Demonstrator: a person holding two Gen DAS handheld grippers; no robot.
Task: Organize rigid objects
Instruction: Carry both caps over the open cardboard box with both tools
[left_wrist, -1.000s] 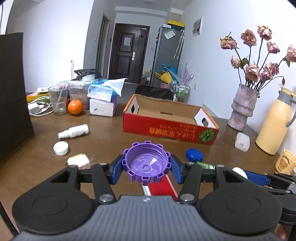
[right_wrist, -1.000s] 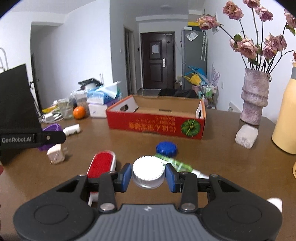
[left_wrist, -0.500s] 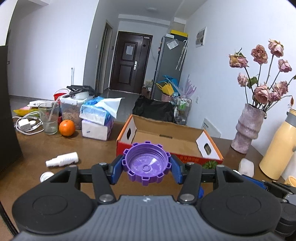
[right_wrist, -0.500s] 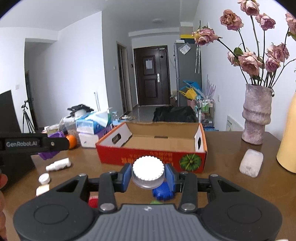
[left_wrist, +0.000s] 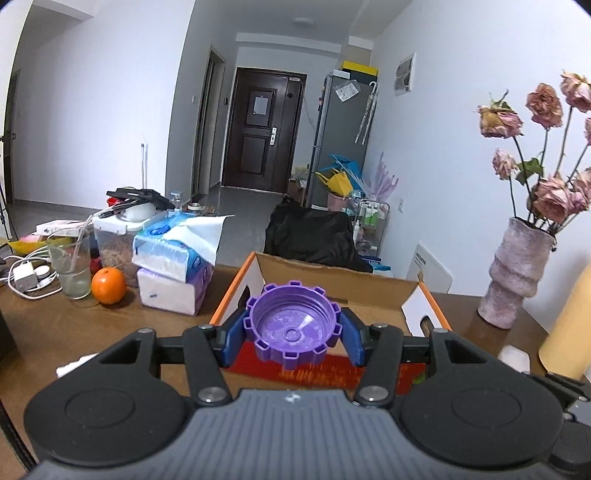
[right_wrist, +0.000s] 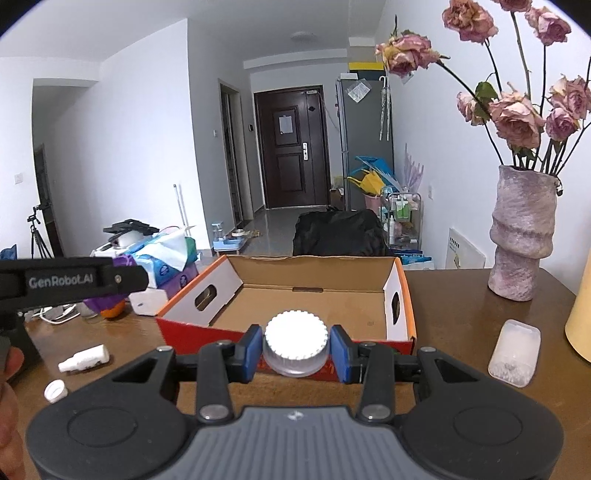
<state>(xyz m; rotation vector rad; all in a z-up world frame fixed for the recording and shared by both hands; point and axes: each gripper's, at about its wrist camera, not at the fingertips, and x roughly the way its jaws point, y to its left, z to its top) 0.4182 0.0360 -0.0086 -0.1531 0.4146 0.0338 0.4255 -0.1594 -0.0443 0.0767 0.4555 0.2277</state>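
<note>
My left gripper (left_wrist: 291, 334) is shut on a purple notched cap (left_wrist: 291, 328), hollow side toward the camera, held just short of the red cardboard box (left_wrist: 373, 284). A white ridged cap (right_wrist: 295, 341) sits pinched between the blue pads of my right gripper (right_wrist: 295, 349), over the near wall of the same open box (right_wrist: 314, 310). The box's brown floor shows bare. The left gripper's black arm (right_wrist: 70, 282) crosses the left side of the right wrist view.
On the brown table lie a small white bottle (right_wrist: 84, 358), a white cap (right_wrist: 55, 390) and a clear plastic case (right_wrist: 515, 352). Tissue packs (left_wrist: 173, 269), an orange (left_wrist: 109, 285) and a glass (left_wrist: 72, 266) stand at the left. A vase (right_wrist: 522, 236) of dried roses stands right.
Both grippers have risen and moved forward toward the box with their caps. The blue cap, red case and green item on the table have dropped out of view.
</note>
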